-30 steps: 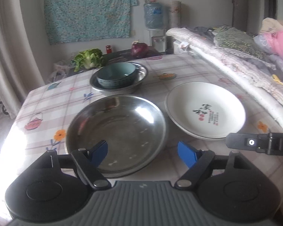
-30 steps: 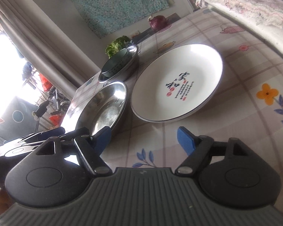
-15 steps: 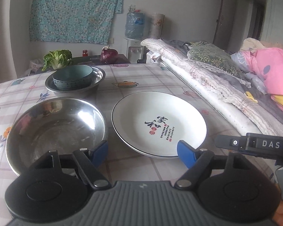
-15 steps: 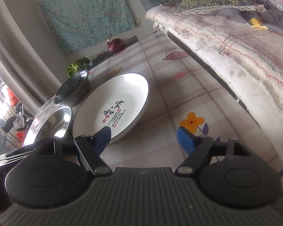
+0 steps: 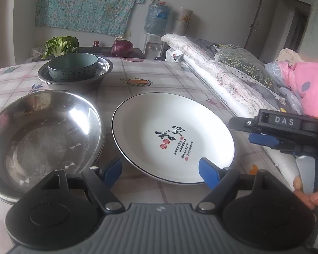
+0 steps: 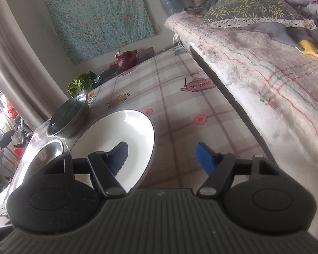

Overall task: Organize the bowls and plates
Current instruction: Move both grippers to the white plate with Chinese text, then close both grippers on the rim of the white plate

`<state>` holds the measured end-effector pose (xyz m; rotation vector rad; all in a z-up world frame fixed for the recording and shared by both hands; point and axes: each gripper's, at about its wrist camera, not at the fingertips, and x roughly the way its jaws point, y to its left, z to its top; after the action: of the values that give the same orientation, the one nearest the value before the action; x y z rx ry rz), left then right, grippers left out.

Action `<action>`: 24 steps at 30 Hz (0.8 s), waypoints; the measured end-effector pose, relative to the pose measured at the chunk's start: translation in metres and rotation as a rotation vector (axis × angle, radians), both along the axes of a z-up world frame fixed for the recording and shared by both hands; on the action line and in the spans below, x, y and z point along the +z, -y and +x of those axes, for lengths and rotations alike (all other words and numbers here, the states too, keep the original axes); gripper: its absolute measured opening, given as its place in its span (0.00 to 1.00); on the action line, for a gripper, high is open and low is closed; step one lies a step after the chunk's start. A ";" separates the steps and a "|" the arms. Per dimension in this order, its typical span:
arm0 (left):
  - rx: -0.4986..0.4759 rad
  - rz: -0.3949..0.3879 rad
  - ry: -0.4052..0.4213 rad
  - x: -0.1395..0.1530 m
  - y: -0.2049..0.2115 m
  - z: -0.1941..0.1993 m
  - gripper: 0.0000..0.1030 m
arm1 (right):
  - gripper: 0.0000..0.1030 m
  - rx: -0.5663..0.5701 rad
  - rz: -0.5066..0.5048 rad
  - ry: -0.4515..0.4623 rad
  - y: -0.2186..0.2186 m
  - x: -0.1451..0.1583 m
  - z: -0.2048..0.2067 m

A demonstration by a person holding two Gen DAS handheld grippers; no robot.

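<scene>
A white plate (image 5: 171,137) with a dark rim and black lettering lies on the checked tablecloth. To its left stands an empty steel bowl (image 5: 42,137). Farther back a teal bowl (image 5: 73,66) sits inside a second steel bowl (image 5: 103,67). My left gripper (image 5: 161,171) is open at the plate's near rim, gripping nothing. My right gripper (image 6: 161,156) straddles the white plate's (image 6: 116,133) right rim. One finger is over the plate and the other over the cloth. Its jaws are closing, and the pads are not pressing on the rim. The right gripper (image 5: 262,137) also shows in the left wrist view.
A bed with a quilt (image 5: 229,84) and pillows runs along the table's right edge. A green cabbage (image 5: 60,46), a purple cabbage (image 5: 122,48) and a water dispenser (image 5: 156,19) stand beyond the far edge. A person's hand (image 5: 309,192) holds the right gripper.
The left gripper swung from over the near steel bowl to the white plate's near rim. The right gripper slid right until it straddled the plate's right rim, and its jaws narrowed.
</scene>
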<state>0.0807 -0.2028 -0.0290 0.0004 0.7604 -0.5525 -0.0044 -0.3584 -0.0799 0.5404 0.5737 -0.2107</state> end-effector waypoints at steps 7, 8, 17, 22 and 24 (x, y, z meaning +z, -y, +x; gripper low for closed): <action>0.027 0.011 -0.038 -0.011 0.001 0.013 0.78 | 0.57 0.065 -0.058 -0.013 0.018 0.000 0.058; 0.029 0.012 -0.038 -0.012 0.001 0.014 0.78 | 0.56 0.076 -0.061 -0.019 0.021 -0.001 0.065; 0.016 0.011 -0.025 -0.013 0.006 0.021 0.68 | 0.37 0.254 -0.024 -0.027 0.030 -0.007 0.130; 0.035 0.007 -0.037 -0.013 0.005 0.025 0.63 | 0.28 0.355 -0.026 -0.057 0.016 -0.010 0.145; 0.037 0.010 -0.040 -0.012 0.005 0.027 0.62 | 0.29 0.362 -0.052 -0.065 0.010 -0.009 0.144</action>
<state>0.1073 -0.2073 -0.0409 -0.0155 0.8007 -0.5145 0.1398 -0.3683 -0.0888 0.3724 0.7165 0.1009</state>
